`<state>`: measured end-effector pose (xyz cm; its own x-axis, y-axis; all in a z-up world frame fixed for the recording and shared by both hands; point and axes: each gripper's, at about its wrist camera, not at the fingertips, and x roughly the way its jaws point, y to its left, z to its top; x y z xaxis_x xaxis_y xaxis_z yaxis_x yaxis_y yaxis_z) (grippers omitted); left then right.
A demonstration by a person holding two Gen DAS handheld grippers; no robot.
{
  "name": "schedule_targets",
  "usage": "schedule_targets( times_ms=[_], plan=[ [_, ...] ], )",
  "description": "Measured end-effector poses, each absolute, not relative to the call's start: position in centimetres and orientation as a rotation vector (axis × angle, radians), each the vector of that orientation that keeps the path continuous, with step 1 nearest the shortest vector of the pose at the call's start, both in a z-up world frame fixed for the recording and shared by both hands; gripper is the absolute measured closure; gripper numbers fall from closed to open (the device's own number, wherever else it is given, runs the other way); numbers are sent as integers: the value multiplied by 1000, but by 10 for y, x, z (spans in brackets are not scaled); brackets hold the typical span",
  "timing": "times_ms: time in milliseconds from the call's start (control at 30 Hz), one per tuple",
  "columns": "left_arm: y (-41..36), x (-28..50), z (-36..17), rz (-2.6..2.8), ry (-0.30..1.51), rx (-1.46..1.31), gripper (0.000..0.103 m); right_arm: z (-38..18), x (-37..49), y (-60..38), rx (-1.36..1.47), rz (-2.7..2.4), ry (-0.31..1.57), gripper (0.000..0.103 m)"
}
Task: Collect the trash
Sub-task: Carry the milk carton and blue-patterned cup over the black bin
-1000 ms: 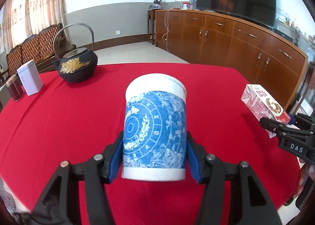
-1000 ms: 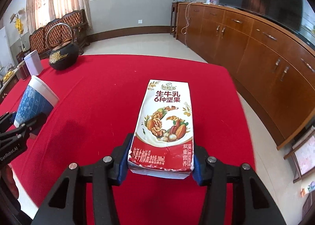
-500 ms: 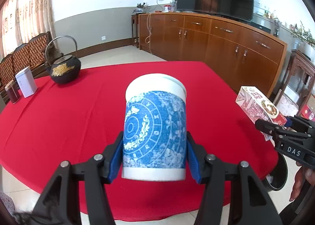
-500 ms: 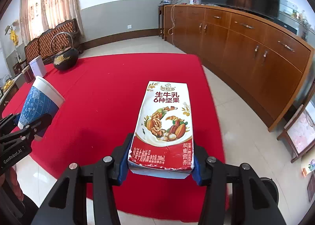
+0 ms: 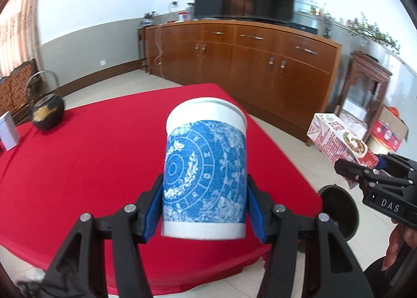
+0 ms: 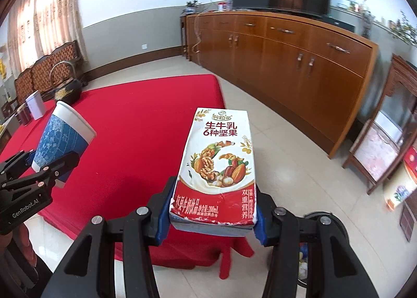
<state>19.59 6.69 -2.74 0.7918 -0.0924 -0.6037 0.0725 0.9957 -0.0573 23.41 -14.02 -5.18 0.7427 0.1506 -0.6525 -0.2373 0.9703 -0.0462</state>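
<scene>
While both loads hang clear of the red surface (image 5: 91, 146), handle with care. Left gripper (image 5: 204, 210): fingers pinching the blue-patterned paper cup (image 5: 204, 180) low on its wall, at 9 o'clock of the right wrist view. Right gripper (image 6: 213, 216): fingers pinching the milk carton (image 6: 217, 167) at its base. Dark bin (image 5: 338, 212) on the floor at 4 o'clock of the left wrist view. Risks: thin cup wall buckling under squeeze; carton pivoting about its low grip; release short of the bin, onto the floor.
</scene>
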Motion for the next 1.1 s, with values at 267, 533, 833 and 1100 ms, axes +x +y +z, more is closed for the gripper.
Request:
schedule_targets(
  times_ms=[267, 533, 833, 1100],
  plan=[
    [25, 198, -30, -197, 653, 0, 45, -51, 213, -186, -111, 118, 707, 50],
    [-30, 198, -35, -312, 669, 47, 45, -62, 196, -243, -71, 23, 731, 50],
    [-101, 196, -51, -445, 707, 95, 45, -75, 175, -322, -18, -57, 737, 50],
    [-155, 200, -69, -536, 744, 136, 45, -100, 164, -382, 8, -97, 778, 50]
  ],
)
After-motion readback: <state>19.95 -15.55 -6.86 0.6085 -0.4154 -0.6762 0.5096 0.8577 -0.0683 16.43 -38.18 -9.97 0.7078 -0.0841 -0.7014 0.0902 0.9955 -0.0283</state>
